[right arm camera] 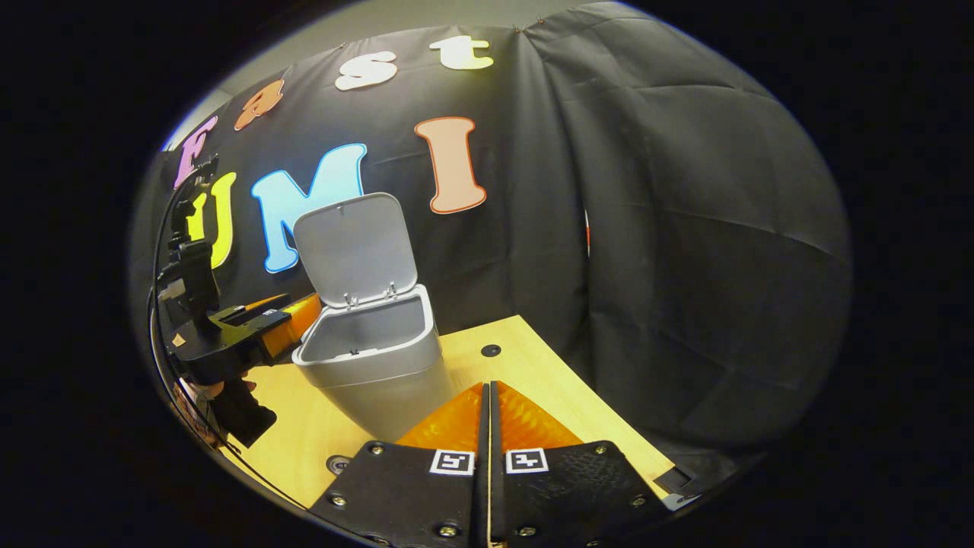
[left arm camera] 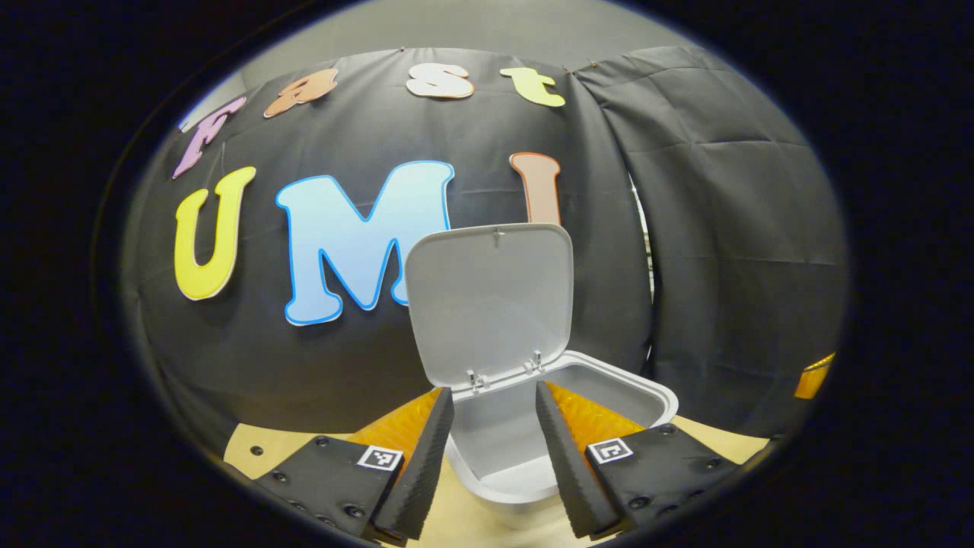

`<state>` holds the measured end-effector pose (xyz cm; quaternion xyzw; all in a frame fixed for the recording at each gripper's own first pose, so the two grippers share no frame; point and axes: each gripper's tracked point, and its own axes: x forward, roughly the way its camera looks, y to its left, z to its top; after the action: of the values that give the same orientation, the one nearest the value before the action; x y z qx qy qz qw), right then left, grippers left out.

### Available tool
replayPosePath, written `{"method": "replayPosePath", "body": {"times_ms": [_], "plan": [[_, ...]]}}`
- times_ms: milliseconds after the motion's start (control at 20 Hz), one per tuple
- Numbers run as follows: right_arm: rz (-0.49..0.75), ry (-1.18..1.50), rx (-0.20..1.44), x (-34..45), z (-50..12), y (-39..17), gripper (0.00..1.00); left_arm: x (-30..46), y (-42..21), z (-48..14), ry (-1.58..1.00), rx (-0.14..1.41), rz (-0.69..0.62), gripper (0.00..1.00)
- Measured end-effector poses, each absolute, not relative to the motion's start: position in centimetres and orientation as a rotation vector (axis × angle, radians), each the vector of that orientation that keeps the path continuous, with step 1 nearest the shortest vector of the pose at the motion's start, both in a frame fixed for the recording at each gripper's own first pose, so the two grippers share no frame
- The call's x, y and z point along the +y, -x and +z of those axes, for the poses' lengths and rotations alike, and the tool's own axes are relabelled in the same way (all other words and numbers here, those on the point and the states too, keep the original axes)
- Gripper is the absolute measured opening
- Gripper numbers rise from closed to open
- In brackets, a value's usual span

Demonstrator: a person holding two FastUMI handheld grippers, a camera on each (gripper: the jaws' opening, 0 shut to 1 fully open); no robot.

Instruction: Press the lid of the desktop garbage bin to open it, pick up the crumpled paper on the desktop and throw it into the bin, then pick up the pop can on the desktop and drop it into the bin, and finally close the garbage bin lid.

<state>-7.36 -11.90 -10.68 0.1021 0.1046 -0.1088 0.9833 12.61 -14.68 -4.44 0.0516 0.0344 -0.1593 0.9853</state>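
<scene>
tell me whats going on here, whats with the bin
A person holds a gripper in each hand at a wooden table. The grey bin stands there with its lid swung up and open. The left gripper hovers open right over the bin's mouth with nothing between its fingers. The right gripper is shut and empty, held back from the bin.

The left hand-held gripper [left arm camera: 493,411] hangs with fingers spread and empty; the right hand-held gripper [right arm camera: 488,396] is pressed closed.
</scene>
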Motion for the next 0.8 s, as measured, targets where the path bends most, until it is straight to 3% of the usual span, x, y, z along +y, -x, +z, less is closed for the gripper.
{"method": "replayPosePath", "body": {"times_ms": [550,650,800], "plan": [[-0.007,-0.148,0.284,-3.8,-12.7,4.7,0.01,-2.7,-9.2,-4.7,-0.068,0.097,-0.105,0.74],[0.032,-0.141,0.299,-2.2,-13.0,4.2,0.01,-0.2,-8.3,-4.9,-0.067,0.098,-0.060,0.81],[0.101,-0.134,0.318,0.3,-13.5,3.9,0.01,3.0,-6.9,-5.0,-0.053,0.100,0.000,0.81]]}}
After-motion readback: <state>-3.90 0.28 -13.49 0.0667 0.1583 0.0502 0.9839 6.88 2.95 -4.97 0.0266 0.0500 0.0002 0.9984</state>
